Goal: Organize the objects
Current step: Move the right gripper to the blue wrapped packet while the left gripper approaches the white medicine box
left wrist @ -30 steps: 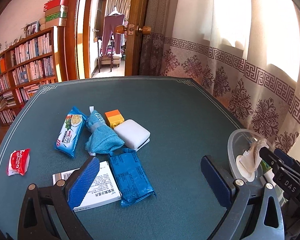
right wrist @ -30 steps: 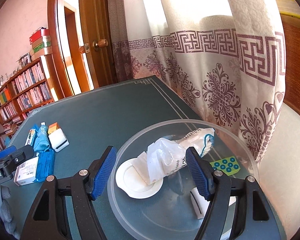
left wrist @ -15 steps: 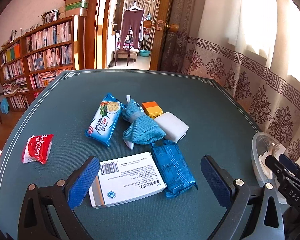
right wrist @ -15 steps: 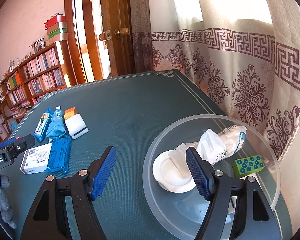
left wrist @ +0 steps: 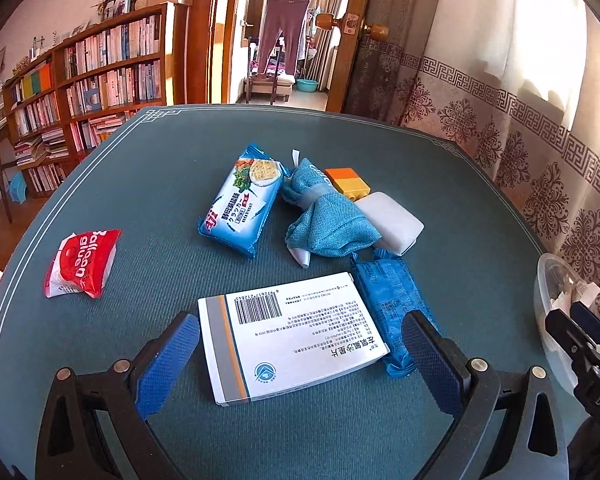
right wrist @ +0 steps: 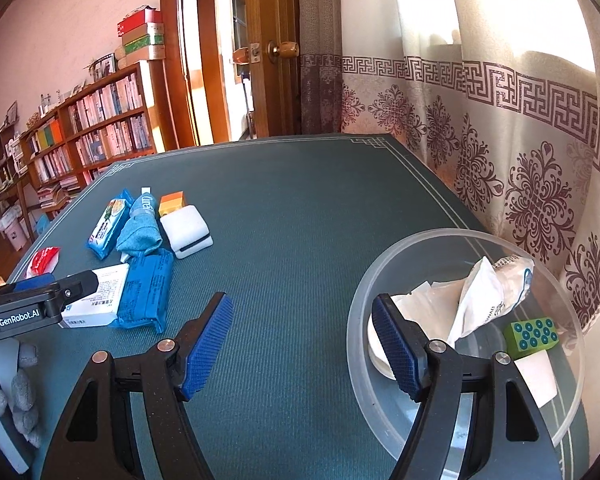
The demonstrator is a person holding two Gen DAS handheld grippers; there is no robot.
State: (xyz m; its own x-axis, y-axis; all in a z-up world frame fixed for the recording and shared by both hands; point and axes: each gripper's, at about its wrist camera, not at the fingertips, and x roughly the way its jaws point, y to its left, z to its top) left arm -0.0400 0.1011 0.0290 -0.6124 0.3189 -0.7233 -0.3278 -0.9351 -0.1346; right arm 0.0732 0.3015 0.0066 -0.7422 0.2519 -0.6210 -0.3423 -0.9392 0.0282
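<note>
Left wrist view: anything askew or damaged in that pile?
No damage or spill visible. The pile is just untidy: the teal cloth lies over the white case, and the white medicine box sits skewed against the blue packet. The red packet lies apart.

Wide bare strip of table runs from far edge to near edge, free passage. Clutter crowds left half: white box, blue packet touching. Clear bowl blocks near right corner.
</note>
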